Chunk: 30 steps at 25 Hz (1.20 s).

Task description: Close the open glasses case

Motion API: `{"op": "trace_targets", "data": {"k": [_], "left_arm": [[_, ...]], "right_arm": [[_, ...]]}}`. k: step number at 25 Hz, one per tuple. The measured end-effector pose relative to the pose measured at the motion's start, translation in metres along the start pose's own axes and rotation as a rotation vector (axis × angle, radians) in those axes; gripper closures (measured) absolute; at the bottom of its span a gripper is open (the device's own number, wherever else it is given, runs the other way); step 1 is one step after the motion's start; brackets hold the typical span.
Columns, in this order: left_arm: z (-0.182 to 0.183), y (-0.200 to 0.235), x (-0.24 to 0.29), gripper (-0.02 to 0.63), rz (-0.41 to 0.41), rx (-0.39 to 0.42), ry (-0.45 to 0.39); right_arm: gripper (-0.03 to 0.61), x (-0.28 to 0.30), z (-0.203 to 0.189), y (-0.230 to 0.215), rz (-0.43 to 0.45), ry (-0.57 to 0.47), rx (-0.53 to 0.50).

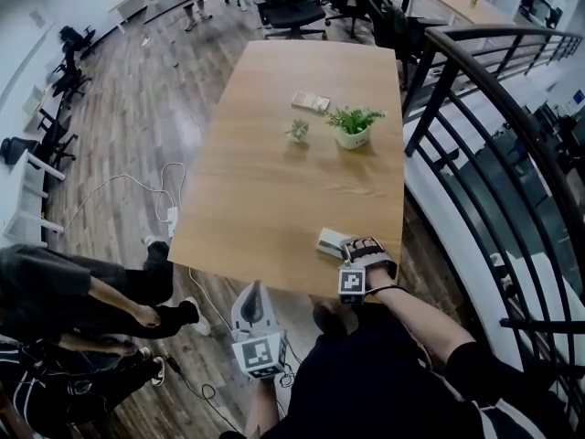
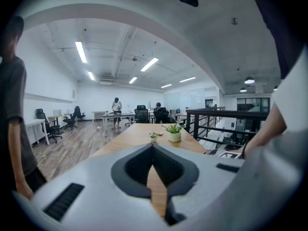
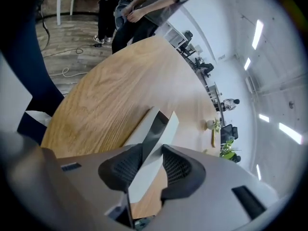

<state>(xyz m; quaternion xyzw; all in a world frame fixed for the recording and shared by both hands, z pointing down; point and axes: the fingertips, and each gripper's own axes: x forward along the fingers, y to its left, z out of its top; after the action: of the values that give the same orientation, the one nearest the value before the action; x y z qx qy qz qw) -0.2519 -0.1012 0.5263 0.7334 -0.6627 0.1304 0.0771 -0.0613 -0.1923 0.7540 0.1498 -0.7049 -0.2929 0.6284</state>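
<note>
The pale glasses case (image 1: 329,241) lies open at the near right edge of the wooden table (image 1: 274,181). My right gripper (image 1: 353,246) is right over it, pointing steeply down. In the right gripper view the case (image 3: 153,129) shows its dark inside, and its raised white lid runs between the jaws of the right gripper (image 3: 147,165). The jaws stand apart, with bare wood visible beside the lid. My left gripper (image 1: 253,291) hangs below the table's near edge, away from the case. In its own view the left gripper (image 2: 153,149) has its tips together and holds nothing.
A potted plant (image 1: 352,126), a smaller plant (image 1: 298,131) and a flat packet (image 1: 311,101) sit mid-table. A dark railing (image 1: 475,126) runs along the right. A person (image 1: 73,300) stands at the lower left, with a cable (image 1: 137,186) on the floor.
</note>
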Motion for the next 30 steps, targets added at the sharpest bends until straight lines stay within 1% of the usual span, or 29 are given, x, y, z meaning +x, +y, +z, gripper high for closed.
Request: {"op": "trace_targets", "data": {"k": [2, 3, 5, 6, 7, 9, 10, 11, 13, 15, 17, 20, 21, 22, 23, 24, 28, 30], "left_arm": [[-0.003, -0.003, 0.003, 0.615, -0.005, -0.004, 0.004], [-0.003, -0.003, 0.004, 0.615, -0.005, -0.005, 0.001], [-0.005, -0.005, 0.007, 0.615, -0.008, -0.011, -0.010], [-0.005, -0.006, 0.008, 0.615, -0.009, -0.018, -0.012], [-0.004, -0.007, 0.009, 0.615, -0.010, -0.025, -0.011], [-0.002, -0.006, 0.008, 0.615, -0.005, -0.036, -0.011], [-0.001, -0.006, 0.008, 0.615, -0.001, -0.039, -0.009], [0.001, -0.005, 0.008, 0.615, 0.004, -0.041, -0.005], [0.001, -0.004, 0.008, 0.615, 0.004, -0.041, -0.002], [-0.001, -0.006, 0.009, 0.615, -0.003, -0.041, -0.003], [-0.002, -0.008, 0.010, 0.615, -0.009, -0.042, -0.002], [-0.003, -0.009, 0.012, 0.615, -0.009, -0.034, -0.007], [-0.005, -0.008, 0.012, 0.615, -0.006, -0.033, -0.008], [-0.007, -0.009, 0.012, 0.615, -0.007, -0.032, -0.008], [-0.008, -0.009, 0.012, 0.615, -0.010, -0.031, -0.008], [-0.008, -0.010, 0.013, 0.615, -0.013, -0.030, -0.008], [-0.005, -0.013, 0.015, 0.615, -0.018, -0.031, 0.011], [-0.005, -0.013, 0.015, 0.615, -0.019, -0.027, 0.009]], "right_arm": [[0.441, -0.002, -0.001, 0.001, 0.071, 0.000, 0.025], [0.428, -0.002, -0.001, 0.005, 0.122, 0.005, 0.030], [0.372, -0.002, 0.005, 0.023, 0.252, -0.004, 0.021], [0.367, -0.001, 0.009, 0.031, 0.296, -0.009, 0.017], [0.339, -0.001, 0.010, 0.035, 0.306, -0.010, 0.016], [0.395, 0.001, 0.010, 0.032, 0.286, -0.018, 0.048], [0.415, 0.000, 0.010, 0.029, 0.292, -0.028, 0.082], [0.421, 0.000, 0.011, 0.027, 0.315, -0.041, 0.123], [0.433, -0.002, 0.013, 0.024, 0.395, -0.081, 0.237], [0.433, -0.003, 0.014, 0.020, 0.478, -0.136, 0.402], [0.445, -0.002, 0.012, 0.013, 0.517, -0.192, 0.565], [0.543, 0.003, 0.000, 0.002, 0.509, -0.242, 0.815], [0.557, 0.003, -0.002, -0.002, 0.506, -0.264, 0.884], [0.560, 0.003, -0.003, -0.004, 0.502, -0.284, 0.927], [0.563, 0.002, -0.003, -0.004, 0.495, -0.296, 0.940], [0.563, 0.001, -0.002, -0.004, 0.482, -0.300, 0.929], [0.563, 0.001, 0.002, 0.000, 0.383, -0.266, 0.810], [0.563, 0.001, 0.003, 0.002, 0.331, -0.264, 0.795]]}}
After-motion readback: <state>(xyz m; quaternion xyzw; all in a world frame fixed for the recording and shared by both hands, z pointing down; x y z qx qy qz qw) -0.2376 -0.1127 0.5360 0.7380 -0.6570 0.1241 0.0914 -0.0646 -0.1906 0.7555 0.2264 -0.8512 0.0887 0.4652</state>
